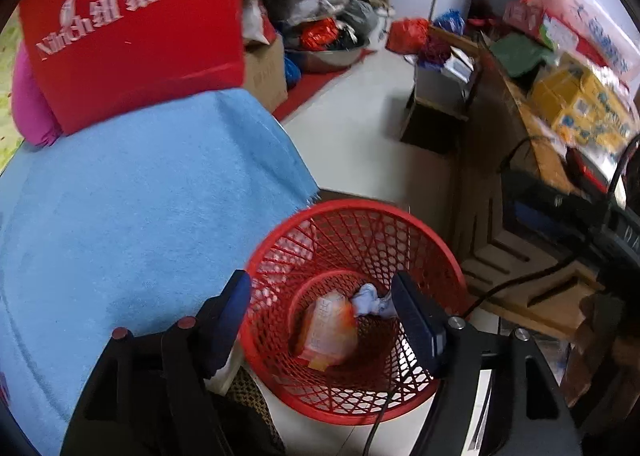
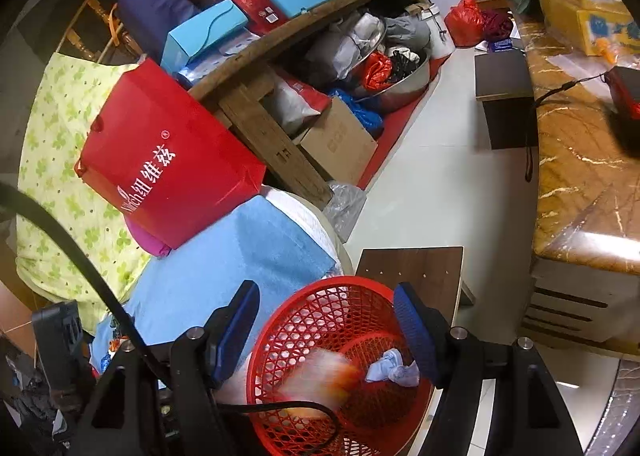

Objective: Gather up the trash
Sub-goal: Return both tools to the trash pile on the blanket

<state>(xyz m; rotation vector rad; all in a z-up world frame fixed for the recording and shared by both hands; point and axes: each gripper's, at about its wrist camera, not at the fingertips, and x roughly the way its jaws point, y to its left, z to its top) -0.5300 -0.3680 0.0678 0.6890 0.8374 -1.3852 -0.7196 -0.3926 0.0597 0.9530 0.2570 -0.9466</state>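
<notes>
Hovering your left gripper [image 1: 320, 308] and right gripper [image 2: 326, 320] over the red basket [image 1: 452, 256], blue towel [image 1: 140, 216] crowding its rim, both jaws wide apart, empty, orange wrapper [image 1: 328, 332] and crumpled tissue [image 1: 370, 300] inside.

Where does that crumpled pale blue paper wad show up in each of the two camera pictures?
Left wrist view: the crumpled blue wad lies at the bottom of the red mesh basket, lower centre, beside an orange wrapper.
Right wrist view: the same wad lies low and right of centre, in the basket.
Shared landmark: the red gift bag with white lettering, above a blue towel.
</notes>
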